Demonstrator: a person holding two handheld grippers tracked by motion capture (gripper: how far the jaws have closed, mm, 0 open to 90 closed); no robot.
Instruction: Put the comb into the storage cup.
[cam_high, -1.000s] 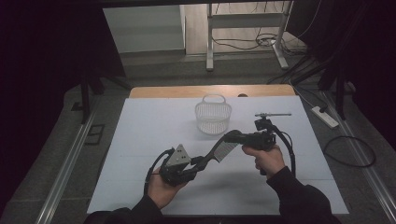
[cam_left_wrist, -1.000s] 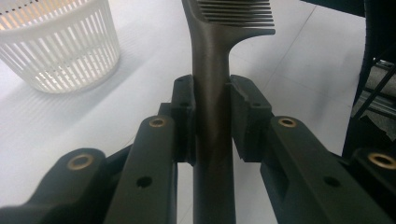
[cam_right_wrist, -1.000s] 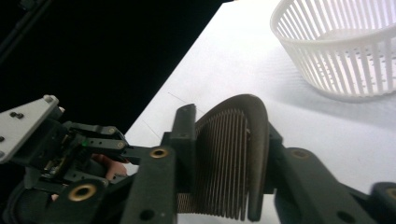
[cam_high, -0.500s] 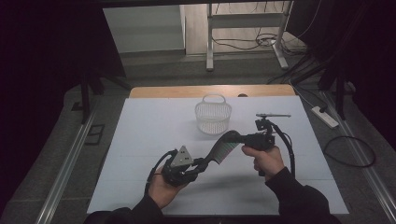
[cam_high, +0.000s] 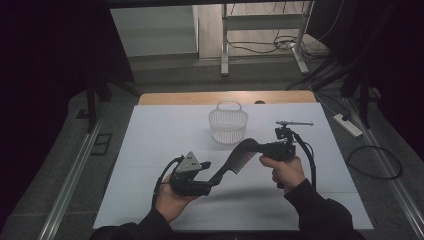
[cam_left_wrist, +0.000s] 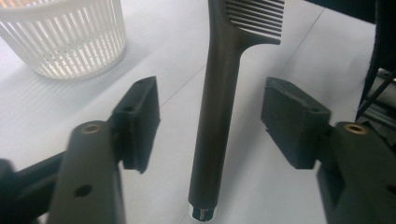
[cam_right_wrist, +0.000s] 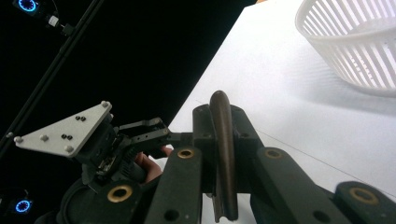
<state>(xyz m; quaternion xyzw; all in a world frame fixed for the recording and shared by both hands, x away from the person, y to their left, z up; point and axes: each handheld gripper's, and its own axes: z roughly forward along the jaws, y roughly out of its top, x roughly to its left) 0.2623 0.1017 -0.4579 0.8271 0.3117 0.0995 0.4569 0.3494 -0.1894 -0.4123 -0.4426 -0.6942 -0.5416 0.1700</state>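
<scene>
left gripper (cam_high: 212, 181) has just been opening; jaws now stand apart, pads clear of the comb (cam_high: 239, 159) handle, which still runs between them untouched; comb hangs above the white table (cam_high: 150, 150), between the two hands, teeth end toward the right gripper (cam_high: 256, 149); right gripper is clamped tight on the comb's spine near the teeth end, so it carries the whole comb; basket (cam_high: 228, 125) sits just beyond; likely a handover; to do it well: back the left straight off along the handle without brushing it; keep the right squeeze firm, then swing to the basket.
</scene>
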